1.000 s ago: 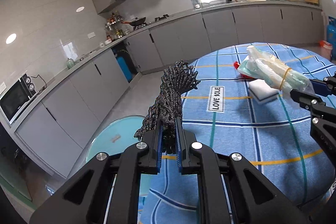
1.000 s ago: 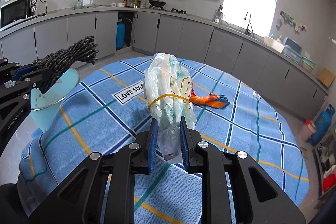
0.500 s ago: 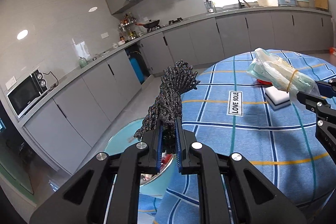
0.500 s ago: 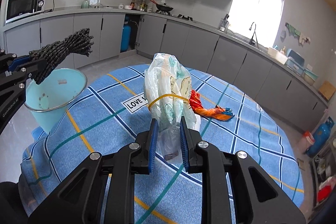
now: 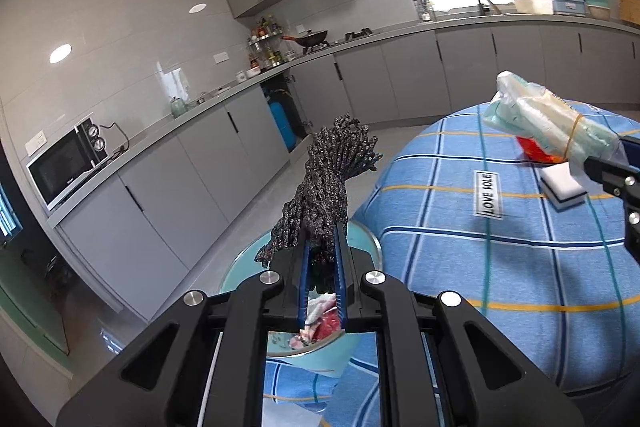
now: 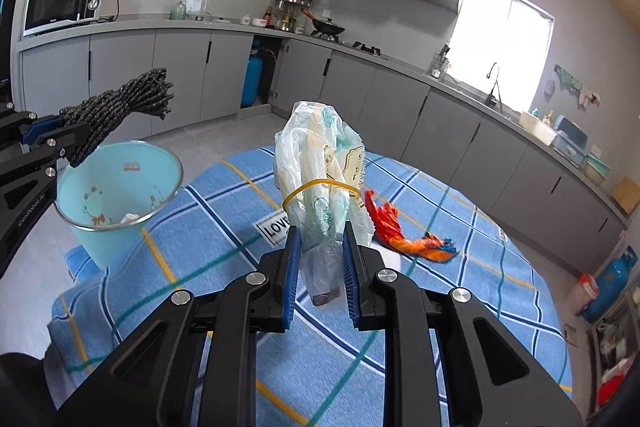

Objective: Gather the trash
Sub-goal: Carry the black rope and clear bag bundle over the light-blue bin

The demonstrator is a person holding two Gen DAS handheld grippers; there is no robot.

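Left gripper (image 5: 320, 259): closed on a bundle of black cord (image 5: 324, 183); the blue finger pads clamp its lower end and the frayed top fans out above.
Left gripper position: held over the open mouth of a light blue trash bin (image 6: 116, 195), as the right wrist view shows; the cord's free end hangs at the bin's near rim.
Right gripper (image 6: 320, 267): closed on a rolled clear plastic bag (image 6: 324, 187); a yellow rubber band (image 6: 320, 187) circles the roll above the fingers.
Right gripper position: held above the tablecloth, well apart from the bin.
Trash bin: stands on the floor just beside the table edge; scraps of white and red waste lie inside, seen through the left gripper's frame.
Table: covered by a blue plaid tablecloth (image 6: 460, 307) with a label reading "LOVE SOLE" (image 5: 489, 194).
Remaining items on table: an orange-red wrapper (image 6: 404, 235) and a white sponge with a dark underside (image 5: 564, 185), near each other.
Surroundings: grey kitchen cabinets, a microwave (image 6: 60, 5) on the counter, a wok (image 6: 326, 25) on the hob, a bright window.
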